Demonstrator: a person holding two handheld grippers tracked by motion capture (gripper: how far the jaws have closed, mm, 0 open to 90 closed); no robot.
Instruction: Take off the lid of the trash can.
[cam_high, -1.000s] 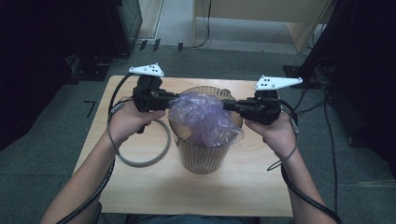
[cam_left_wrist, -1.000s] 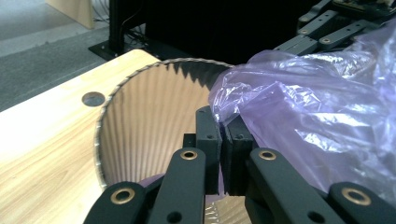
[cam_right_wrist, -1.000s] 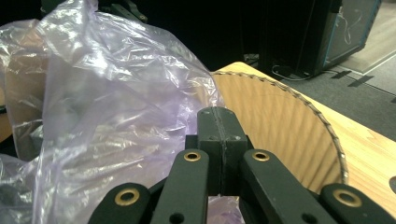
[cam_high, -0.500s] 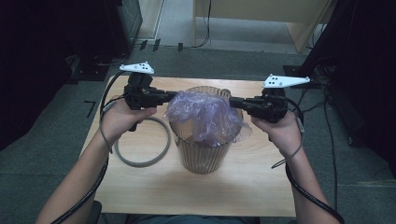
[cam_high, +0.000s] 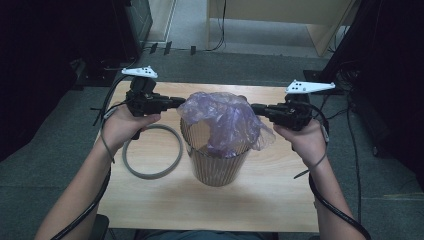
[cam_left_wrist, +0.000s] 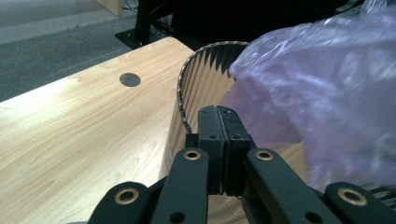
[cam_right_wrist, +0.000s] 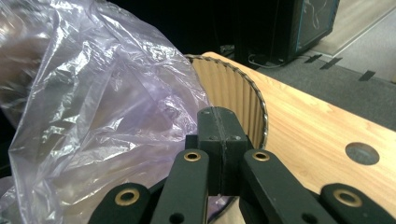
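A brown ribbed bin (cam_high: 217, 165) stands mid-table with a thin purple plastic bag (cam_high: 225, 120) bunched over its mouth. My left gripper (cam_high: 181, 102) meets the bag's left edge, jaws shut and seemingly pinching the film. Opposite it, my right gripper (cam_high: 254, 108) grips the bag's right edge the same way. In the left gripper view the shut jaws (cam_left_wrist: 218, 112) sit at the bin's rim (cam_left_wrist: 201, 79), with the bag (cam_left_wrist: 327, 93) to their right. In the right gripper view the closed jaws (cam_right_wrist: 218, 112) are over the bin's rim (cam_right_wrist: 233, 88), with the bag (cam_right_wrist: 102, 107) to their left.
A grey ring (cam_high: 152, 151) lies flat on the wooden table (cam_high: 150, 200) left of the bin. A round cable hole (cam_right_wrist: 362, 153) marks the tabletop near a corner. Dark equipment and cables stand on the floor around the table.
Both grippers have moved apart, left one leftward and right one rightward, and the purple bag has spread wider over the bin's mouth.
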